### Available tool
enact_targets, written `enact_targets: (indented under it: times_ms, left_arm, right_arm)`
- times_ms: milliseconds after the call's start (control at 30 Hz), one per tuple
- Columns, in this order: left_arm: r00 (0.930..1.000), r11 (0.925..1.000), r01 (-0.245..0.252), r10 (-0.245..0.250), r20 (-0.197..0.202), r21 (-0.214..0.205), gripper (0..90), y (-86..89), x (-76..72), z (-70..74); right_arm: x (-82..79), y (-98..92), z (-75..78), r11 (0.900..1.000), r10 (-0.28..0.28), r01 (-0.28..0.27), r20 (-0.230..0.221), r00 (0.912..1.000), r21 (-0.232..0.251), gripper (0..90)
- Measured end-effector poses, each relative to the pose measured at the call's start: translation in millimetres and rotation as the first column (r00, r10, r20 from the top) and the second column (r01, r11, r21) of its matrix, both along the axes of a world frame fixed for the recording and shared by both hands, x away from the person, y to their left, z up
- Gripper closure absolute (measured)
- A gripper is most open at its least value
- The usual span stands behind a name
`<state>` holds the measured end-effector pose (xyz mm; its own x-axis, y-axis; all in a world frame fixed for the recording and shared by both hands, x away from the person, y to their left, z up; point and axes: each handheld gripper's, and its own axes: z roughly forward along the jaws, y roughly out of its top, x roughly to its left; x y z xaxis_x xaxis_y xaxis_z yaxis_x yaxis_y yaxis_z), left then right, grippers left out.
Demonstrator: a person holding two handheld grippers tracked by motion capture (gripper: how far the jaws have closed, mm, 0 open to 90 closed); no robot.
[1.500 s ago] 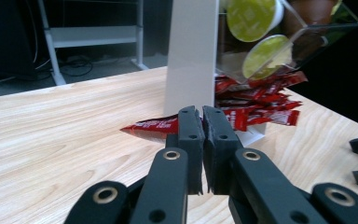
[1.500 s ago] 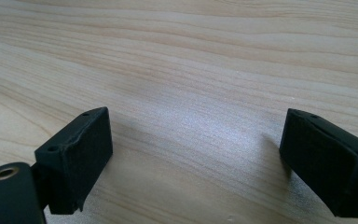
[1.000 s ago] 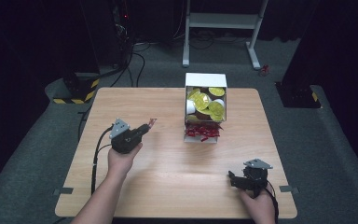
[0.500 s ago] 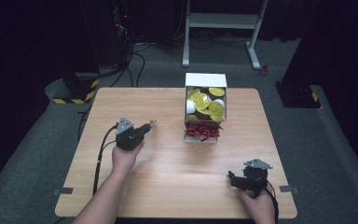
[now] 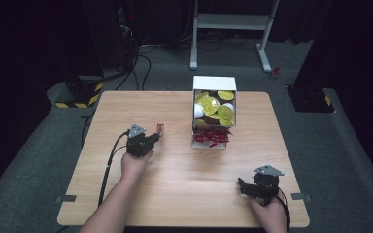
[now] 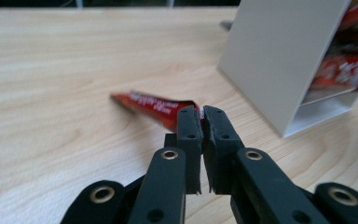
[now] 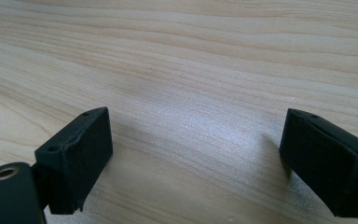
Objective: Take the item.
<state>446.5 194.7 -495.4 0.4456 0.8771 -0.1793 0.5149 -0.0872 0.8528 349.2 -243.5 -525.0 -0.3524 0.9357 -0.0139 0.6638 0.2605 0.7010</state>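
Note:
My left gripper (image 5: 156, 137) is shut on one end of a red sachet (image 5: 161, 128), left of the middle of the wooden table (image 5: 126, 194). In the left gripper view the jaws pinch the sachet (image 6: 154, 105), whose far tip lies low against the tabletop; the gripper (image 6: 202, 112) points past it. A white box (image 5: 213, 83) stands at the back centre, its upper part filled with yellow-lidded cups (image 5: 216, 109), its lower part with red sachets (image 5: 211, 137). My right gripper (image 5: 240, 187) rests open near the front right edge, and only bare wood lies between its pads (image 7: 81, 154).
The box's white side wall (image 6: 279, 60) rises close to the right of the held sachet. A cable (image 5: 108, 167) trails from the left gripper along the forearm. Beyond the table are a dark floor and a white stand (image 5: 233, 22).
The left gripper has sunk a little toward the table with the red sachet still in its jaws. The right gripper has kept still.

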Motion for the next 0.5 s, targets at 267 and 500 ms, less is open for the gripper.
enact_targets:
  times_ms: [267,500]
  left_arm:
    - [0.9954,0.9984,0.005,0.000,-0.095,0.057,84.1,-9.6,4.3,-17.0]
    - [0.9912,0.9966,0.001,0.010,-0.132,0.082,82.4,-12.5,6.5,-25.9]
  right_arm:
    - [0.0,0.0,0.0,1.0000,0.000,0.000,0.000,1.0000,0.000,9.4]
    - [0.0,0.0,0.0,1.0000,0.000,0.000,0.000,1.0000,0.000,9.3]
